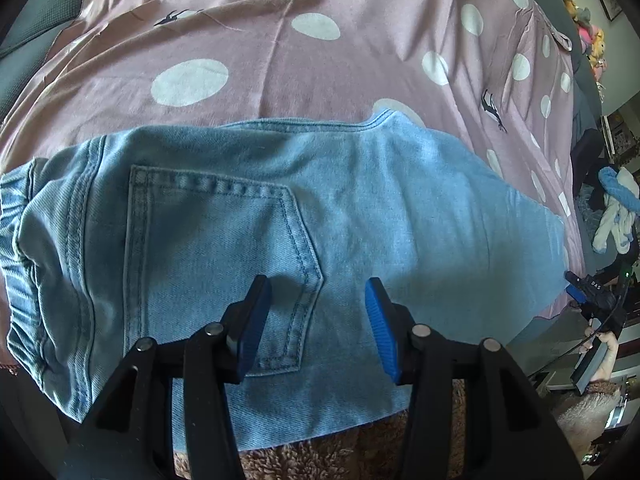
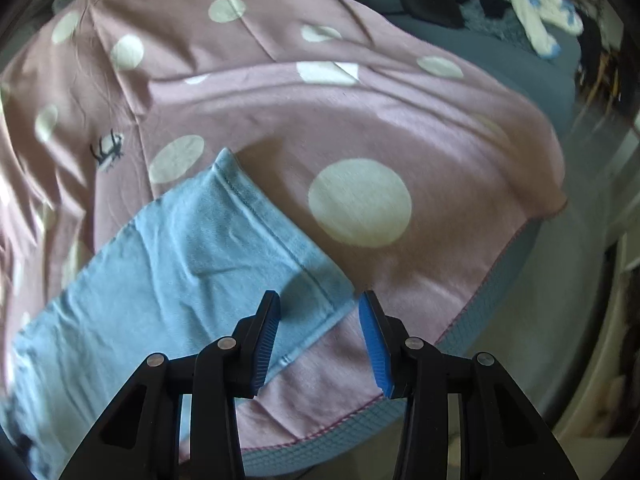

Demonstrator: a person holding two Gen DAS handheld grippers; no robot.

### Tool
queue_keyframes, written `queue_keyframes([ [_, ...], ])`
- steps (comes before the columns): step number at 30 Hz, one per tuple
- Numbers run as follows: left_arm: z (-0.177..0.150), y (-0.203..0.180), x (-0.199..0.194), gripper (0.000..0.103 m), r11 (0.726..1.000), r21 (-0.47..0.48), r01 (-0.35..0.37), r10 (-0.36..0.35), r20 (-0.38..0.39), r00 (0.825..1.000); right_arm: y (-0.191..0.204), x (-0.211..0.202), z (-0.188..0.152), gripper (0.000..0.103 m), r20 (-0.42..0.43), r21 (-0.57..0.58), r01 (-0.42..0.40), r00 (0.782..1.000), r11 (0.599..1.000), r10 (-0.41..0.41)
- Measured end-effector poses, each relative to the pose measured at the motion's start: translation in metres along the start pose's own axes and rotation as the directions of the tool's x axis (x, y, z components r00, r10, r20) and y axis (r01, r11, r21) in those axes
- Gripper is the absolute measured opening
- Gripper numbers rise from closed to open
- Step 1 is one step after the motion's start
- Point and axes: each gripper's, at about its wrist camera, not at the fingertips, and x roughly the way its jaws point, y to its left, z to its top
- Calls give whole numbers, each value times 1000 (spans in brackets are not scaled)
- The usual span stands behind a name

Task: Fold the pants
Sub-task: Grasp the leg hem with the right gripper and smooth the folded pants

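Light blue denim pants (image 1: 304, 216) lie folded on a pink sheet with white dots (image 1: 304, 64); the back pocket (image 1: 216, 264) faces up and the elastic waistband (image 1: 16, 240) is at the left. My left gripper (image 1: 316, 292) is open and empty, hovering just above the pocket's lower corner. In the right wrist view the hemmed leg end of the pants (image 2: 192, 264) lies on the sheet (image 2: 400, 128). My right gripper (image 2: 318, 304) is open and empty, above the hem's near corner. The right gripper also shows in the left wrist view (image 1: 592, 296) beyond the bed's right edge.
The sheet's edge and the blue-grey mattress (image 2: 472, 320) drop off close on the right. A brown fuzzy blanket (image 1: 320, 452) lies below the pants. Blue and white clothes (image 2: 532, 12) are heaped on a grey seat beyond the bed. Stuffed toys (image 1: 588, 28) sit far right.
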Motion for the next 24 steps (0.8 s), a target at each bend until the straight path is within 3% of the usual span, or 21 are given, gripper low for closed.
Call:
queue_keyframes([
  [1,-1,1,0,49,1000,-9,6,-6,2,1000,-3,-3,1,38,7,17,-44,999,999,44],
  [2,-1,2,0,49,1000,-14,8,-8,3,1000,-5,-5,2,34,12,25,-54,998,998,54],
  [4,-1,2,0,51,1000,-24,15,-15,2,1000,-9,-6,6,16,16,37,-54,998,998,54],
  [5,-1,2,1,51,1000,-25,18,-17,4,1000,-10,-6,7,14,13,42,-55,998,998,54],
  [10,-3,-1,0,53,1000,-10,12,-12,11,1000,-14,-4,5,13,3,80,-89,996,993,89],
  [14,-2,-1,2,54,1000,-10,15,-15,10,1000,-19,6,4,13,-13,111,-68,997,992,70],
  [17,-2,-1,2,54,1000,-7,14,-14,11,1000,-19,6,3,13,8,111,-78,997,991,77],
  [18,-2,-1,2,54,1000,-8,15,-15,12,1000,-18,3,2,7,17,114,-61,998,992,60],
  [22,-2,0,2,54,1000,-12,20,-20,12,1000,-16,-22,1,4,110,118,-56,993,991,43],
  [24,-3,0,2,54,1000,-10,18,-18,12,1000,-19,-22,0,4,106,127,-55,993,990,41],
])
